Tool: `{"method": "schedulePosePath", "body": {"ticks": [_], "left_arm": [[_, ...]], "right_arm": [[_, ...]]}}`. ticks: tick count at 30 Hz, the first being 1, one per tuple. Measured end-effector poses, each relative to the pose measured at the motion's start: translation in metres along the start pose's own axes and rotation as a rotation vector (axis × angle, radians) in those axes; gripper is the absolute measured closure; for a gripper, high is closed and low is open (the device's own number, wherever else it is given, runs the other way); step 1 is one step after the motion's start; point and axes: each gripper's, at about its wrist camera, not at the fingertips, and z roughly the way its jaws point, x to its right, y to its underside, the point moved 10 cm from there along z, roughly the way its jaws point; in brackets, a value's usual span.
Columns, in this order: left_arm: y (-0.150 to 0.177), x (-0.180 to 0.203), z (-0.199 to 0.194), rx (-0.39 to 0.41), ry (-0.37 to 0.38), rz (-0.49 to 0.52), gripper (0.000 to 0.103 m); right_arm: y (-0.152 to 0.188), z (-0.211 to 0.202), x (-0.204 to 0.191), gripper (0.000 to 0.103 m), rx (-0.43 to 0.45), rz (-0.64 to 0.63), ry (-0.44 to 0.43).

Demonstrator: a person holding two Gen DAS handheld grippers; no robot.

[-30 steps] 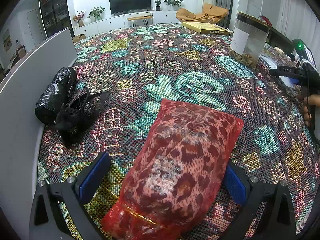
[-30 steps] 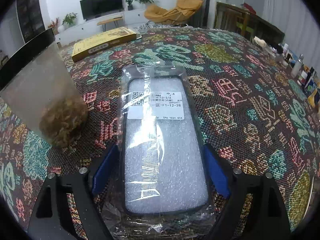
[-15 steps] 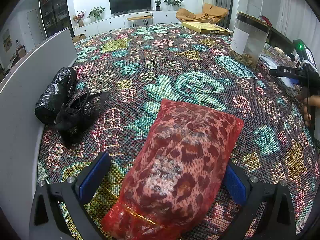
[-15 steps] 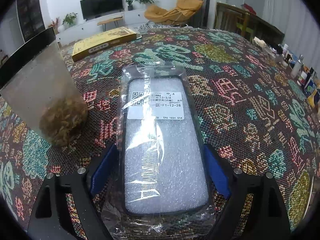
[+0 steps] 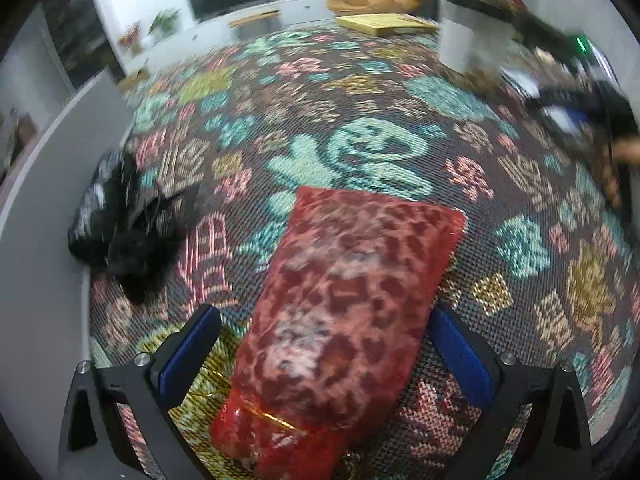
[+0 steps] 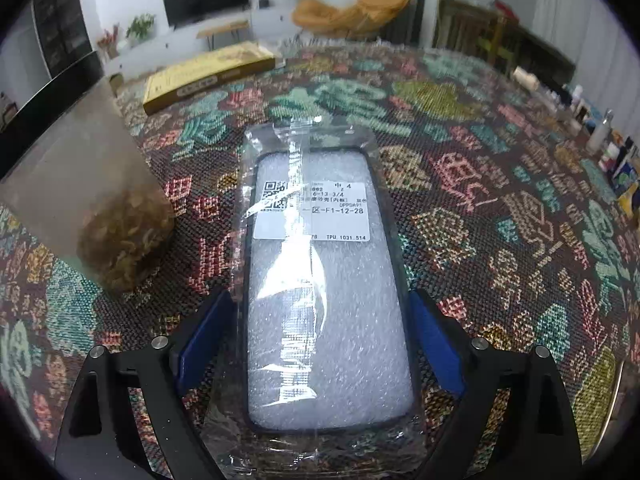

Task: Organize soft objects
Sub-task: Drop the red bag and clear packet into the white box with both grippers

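Red leopard-print pouch [image 5: 344, 320] lengthwise between left claw [image 5: 324, 356] pads

Patterned woven tablecloth [image 6: 480, 184] in teal, pink and gold over whole table. Flat yellow cardboard box [image 6: 208, 74] at far edge. Clear plastic container with brown dried contents [image 6: 100, 208] toward left edge in right view. Small bottles and jars [image 6: 600, 136] along right edge. Grey upright board [image 5: 44, 184] along left edge in left view.
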Motion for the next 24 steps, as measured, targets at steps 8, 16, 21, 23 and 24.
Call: {"method": "schedulePosePath", "body": {"ticks": [8, 16, 21, 23, 24], "left_arm": [[-0.024, -0.003, -0.018, -0.002, 0.213, -0.207, 0.065], [-0.045, -0.062, -0.126, 0.19, 0.436, -0.446, 0.065], [-0.018, -0.169, -0.194, 0.29, 0.229, -0.516, 0.065], [0.006, -0.211, -0.205, 0.278, 0.114, -0.552, 0.065], [0.021, -0.231, -0.209, 0.267, 0.061, -0.574, 0.065]], "right_arm": [[-0.015, -0.034, 0.017, 0.026, -0.041, 0.236, -0.236], [-0.045, -0.151, -0.027, 0.026, 0.104, 0.179, -0.357], [-0.031, -0.234, -0.171, 0.026, 0.114, -0.039, -0.566], [-0.013, -0.263, -0.241, 0.026, 0.093, -0.122, -0.678], [-0.001, -0.278, -0.278, 0.026, 0.079, -0.167, -0.73]]}}
